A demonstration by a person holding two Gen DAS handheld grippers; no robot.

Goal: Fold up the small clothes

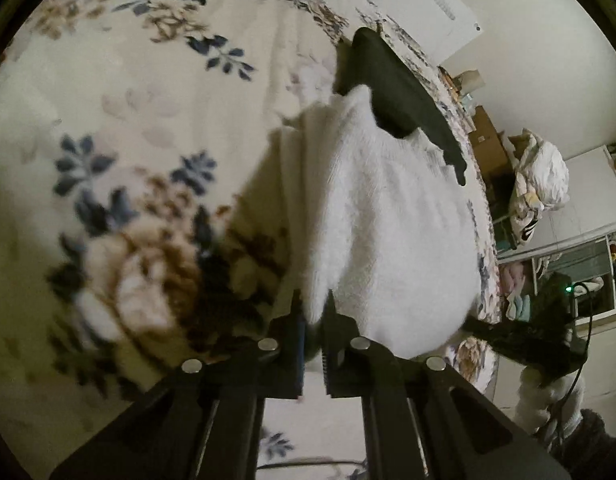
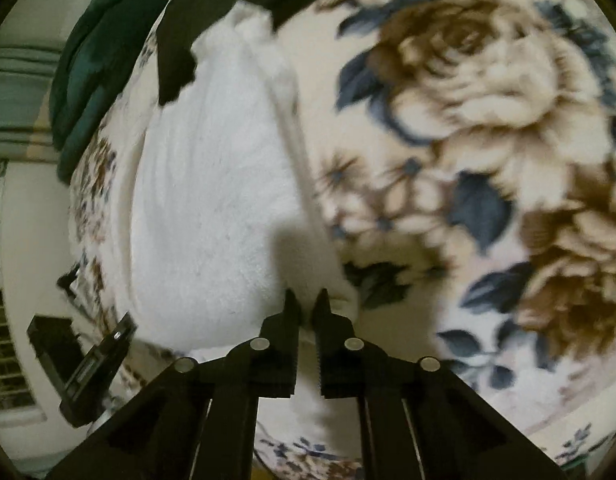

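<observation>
- White cloth (image 1: 388, 216) lies on the floral bed (image 1: 128, 100), far end over a black garment (image 1: 392, 84).
- L gripper (image 1: 315, 312): fingers narrow, pinching cloth's near edge.
- R gripper (image 2: 306, 308): fingers nearly closed at the near corner; hold looks likely, can't tell for sure.
- Judgement: lift both corners level, keep edge taut, carry to the far edge w/o dragging the black garment.

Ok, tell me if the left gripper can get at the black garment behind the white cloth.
Probably not yet. The left gripper is shut on the white cloth, which lies between it and the black garment and covers its near edge; it would have to let go first.
</observation>
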